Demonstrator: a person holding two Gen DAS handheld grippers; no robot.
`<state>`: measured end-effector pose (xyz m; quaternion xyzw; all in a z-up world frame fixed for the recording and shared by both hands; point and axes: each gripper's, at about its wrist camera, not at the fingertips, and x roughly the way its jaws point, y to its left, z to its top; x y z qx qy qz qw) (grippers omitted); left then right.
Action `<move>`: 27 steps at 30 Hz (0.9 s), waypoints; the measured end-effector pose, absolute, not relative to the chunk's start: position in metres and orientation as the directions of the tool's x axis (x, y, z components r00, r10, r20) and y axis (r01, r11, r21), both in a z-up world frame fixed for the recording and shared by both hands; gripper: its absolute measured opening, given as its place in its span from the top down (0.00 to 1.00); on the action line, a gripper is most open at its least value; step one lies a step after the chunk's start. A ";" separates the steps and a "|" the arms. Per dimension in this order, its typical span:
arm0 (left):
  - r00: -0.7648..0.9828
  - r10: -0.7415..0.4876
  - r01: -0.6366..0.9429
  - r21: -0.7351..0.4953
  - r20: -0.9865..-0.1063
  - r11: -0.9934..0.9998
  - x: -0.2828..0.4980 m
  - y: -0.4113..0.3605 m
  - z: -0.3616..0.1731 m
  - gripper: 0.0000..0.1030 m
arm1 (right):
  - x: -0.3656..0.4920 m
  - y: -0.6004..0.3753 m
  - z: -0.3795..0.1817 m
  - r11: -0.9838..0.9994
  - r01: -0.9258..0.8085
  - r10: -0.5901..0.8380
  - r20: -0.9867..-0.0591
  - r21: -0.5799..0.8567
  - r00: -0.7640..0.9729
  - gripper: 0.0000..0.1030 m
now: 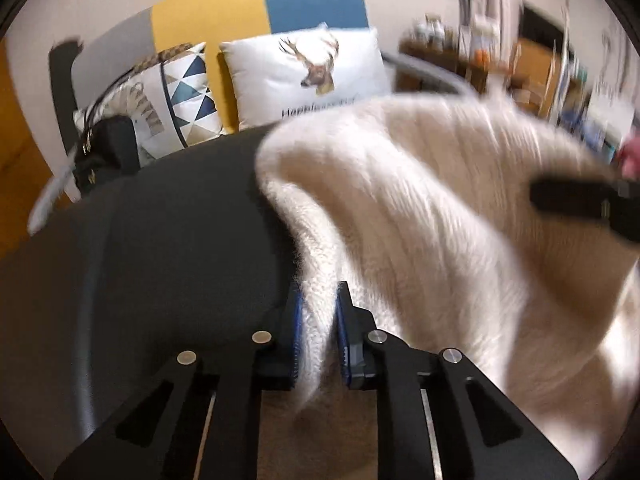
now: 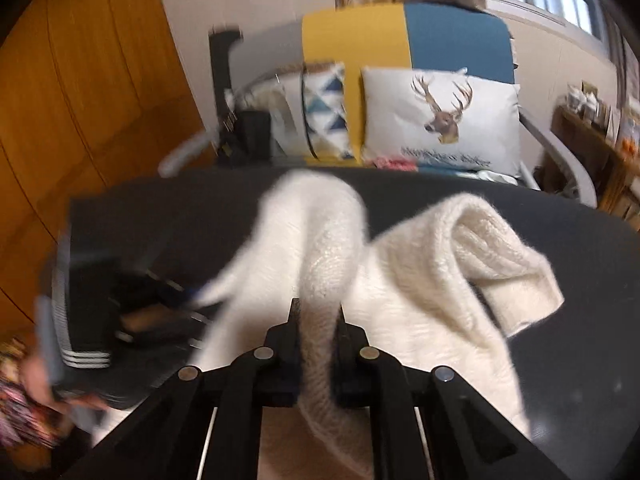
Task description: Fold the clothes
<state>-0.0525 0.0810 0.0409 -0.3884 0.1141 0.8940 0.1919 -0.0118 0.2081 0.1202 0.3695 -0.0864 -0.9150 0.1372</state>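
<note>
1. The left gripper [image 1: 318, 300] is pinching a fold of the white sweater [image 1: 420, 208] between its blue-padded fingers [image 1: 294, 320], low in the middle of the left wrist frame; the knit is bunching thickly there.
2. The right gripper [image 2: 318, 312] is likewise clamping a thick roll of the sweater [image 2: 400, 280], low centre of its own frame.
3. The sweater is hanging lifted between the two grips, draping over the dark counter [image 1: 180, 220]. A sleeve or hem is curling over itself at the right of the right wrist frame.
4. Judged from this, a fold is being carried across. Doing it well is calling for both grips holding level and moving together, so the lifted edge is landing straight rather than twisted.
5. The curled part at right is probably needing flattening, or it is risking a lump under the fold.
6. Fuzzy knit is tending to cling, so a clean release is likely mattering.
7. Behind the counter, a chair [image 2: 400, 36] with a deer cushion [image 2: 440, 120] is filling the top of both frames.
</note>
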 end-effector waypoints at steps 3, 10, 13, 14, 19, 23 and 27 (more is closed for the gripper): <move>-0.634 0.303 -0.425 -0.007 -0.711 -0.905 -0.045 0.068 0.050 0.86 | 0.001 0.217 0.131 -0.860 0.238 -0.479 -0.558 0.451 -0.678 0.91; -0.655 0.379 -0.413 -0.111 -0.653 -0.904 -0.025 0.039 0.064 0.82 | 0.060 0.196 0.146 -0.718 0.539 -0.695 -0.432 0.440 -0.574 0.90; -0.655 0.356 -0.407 -0.086 -0.666 -0.909 -0.015 0.033 0.056 0.80 | 0.090 0.165 0.128 -0.700 0.634 -0.696 -0.514 0.329 -0.501 0.90; -0.655 0.345 -0.401 -0.078 -0.672 -0.913 -0.014 0.031 0.052 0.79 | 0.097 0.154 0.118 -0.694 0.653 -0.688 -0.547 0.304 -0.477 0.90; -0.643 0.311 -0.368 -0.074 -0.700 -0.927 -0.012 0.024 0.037 0.79 | 0.113 0.129 0.078 -0.720 0.647 -0.615 -0.662 0.251 -0.428 0.82; -0.654 0.318 -0.359 -0.088 -0.686 -0.929 -0.009 0.021 0.043 0.55 | 0.114 0.155 0.085 -0.743 0.561 -0.651 -0.591 0.366 -0.476 0.72; -0.665 0.325 -0.350 -0.103 -0.672 -0.931 -0.006 0.019 0.050 0.42 | 0.120 0.216 0.102 -0.754 0.389 -0.639 -0.456 0.528 -0.620 0.55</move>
